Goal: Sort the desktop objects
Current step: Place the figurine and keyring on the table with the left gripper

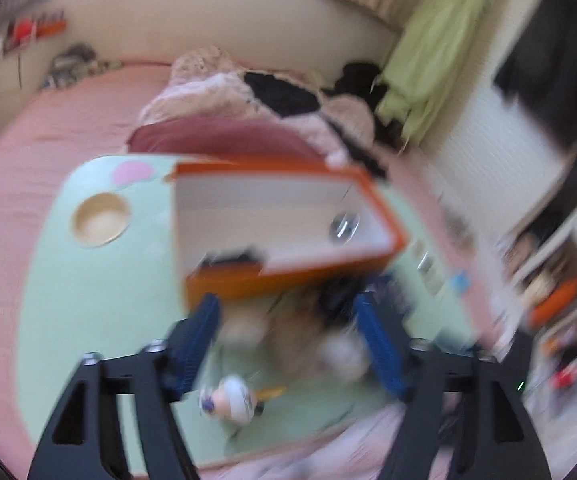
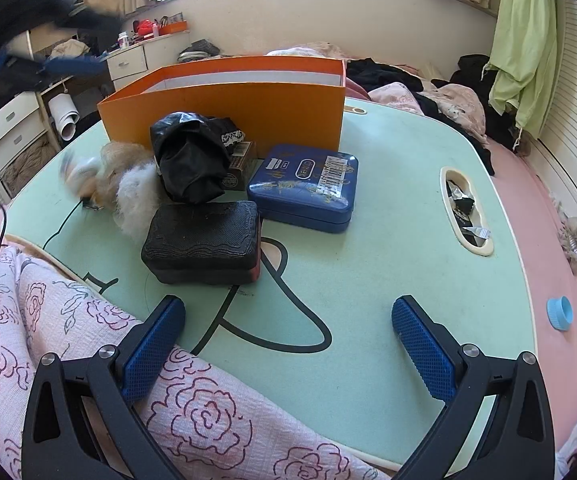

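I held left gripper tilted down over table, fingers apart, nothing between; view blurred. Right gripper low at near edge, fingers wide, empty. Orange box stood beyond; black bag, blue tin, black case, fluffy toy clustered before it, ahead of right fingers. Right half of table bare.

The left wrist view is smeared throughout: the things heaped between the left gripper and the orange box blur into pale and dark patches, and the round metal item inside the box cannot be identified. From the right wrist, the box's front wall hides its contents, a black bag covers most of a small brown carton, and the fluffy toy is blurred.
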{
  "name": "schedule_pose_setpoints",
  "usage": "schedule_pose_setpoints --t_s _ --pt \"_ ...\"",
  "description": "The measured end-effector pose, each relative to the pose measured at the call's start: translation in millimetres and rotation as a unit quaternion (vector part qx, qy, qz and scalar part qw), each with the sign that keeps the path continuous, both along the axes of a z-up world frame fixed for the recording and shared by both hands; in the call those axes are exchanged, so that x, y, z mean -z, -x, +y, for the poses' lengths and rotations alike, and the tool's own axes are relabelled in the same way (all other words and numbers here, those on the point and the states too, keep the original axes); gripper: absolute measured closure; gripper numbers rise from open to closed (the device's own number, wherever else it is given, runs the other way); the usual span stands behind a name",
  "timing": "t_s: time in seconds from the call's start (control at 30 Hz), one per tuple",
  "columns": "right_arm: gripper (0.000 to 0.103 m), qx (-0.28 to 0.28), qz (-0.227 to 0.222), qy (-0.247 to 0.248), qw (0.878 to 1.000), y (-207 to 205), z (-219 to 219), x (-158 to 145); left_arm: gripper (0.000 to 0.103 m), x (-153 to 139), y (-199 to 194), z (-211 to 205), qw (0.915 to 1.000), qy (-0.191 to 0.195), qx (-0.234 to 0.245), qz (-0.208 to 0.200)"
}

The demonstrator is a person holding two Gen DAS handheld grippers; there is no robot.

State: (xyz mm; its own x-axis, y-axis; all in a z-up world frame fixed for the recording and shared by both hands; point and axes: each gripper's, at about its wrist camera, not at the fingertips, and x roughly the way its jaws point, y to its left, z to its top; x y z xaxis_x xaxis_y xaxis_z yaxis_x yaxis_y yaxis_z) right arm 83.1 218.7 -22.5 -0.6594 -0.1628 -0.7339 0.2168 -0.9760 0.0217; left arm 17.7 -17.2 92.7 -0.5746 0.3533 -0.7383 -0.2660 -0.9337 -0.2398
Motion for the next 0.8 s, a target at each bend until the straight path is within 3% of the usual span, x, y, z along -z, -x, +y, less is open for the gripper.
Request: schedule_pose_setpoints --t_s 0.03,0.17,0.23,0.27,0.37,0.5,0.6,0.7,0.8 --pt "0.000 0.000 0.000 0.000 1.000 0.0 -0.4 0.1 0.016 12.1 -14.8 -1.2 0.9994 0.033 0.006 0.002" --pt "0.000 0.000 0.000 0.000 1.000 0.9 1.2 0.3 0.015 65.3 -50.8 -15.2 0.9932 0.116 0.003 -0.002" --pt "0.000 0.001 0.000 0.000 1.000 1.7 2.1 0.4 0.014 89.2 -54.1 -26.4 0.9947 0.102 -0.012 -0.001" --pt "0.000 0.001 -0.001 0.000 1.000 1.6 2.1 0.4 0.014 91.7 -57.4 -27.5 0.9944 0.100 -0.017 0.029" --pt "0.000 0.002 0.000 -0.004 1.000 1.2 1.9 0.7 0.014 90.5 -54.6 -25.1 0.9952 0.087 -0.016 0.040" --pt "0.000 0.003 -0.001 -0.003 1.000 -0.4 4.2 0.1 0.014 93.5 -48.2 -8.3 0.9903 0.129 -0.026 0.045" --pt "0.000 0.003 -0.002 -0.002 1.000 1.7 6.1 0.0 0.012 97.2 -46.4 -5.2 0.9898 0.127 -0.040 0.051" --pt "0.000 0.004 -0.012 -0.006 1.000 5.5 6.3 -2.5 0.002 98.9 -48.3 -10.5 0.9896 0.124 -0.051 0.052" --pt "0.002 -0.005 -0.010 0.004 1.000 14.2 7.1 -25.7 0.001 99.1 -45.7 -9.5 0.9896 0.123 -0.057 0.050"
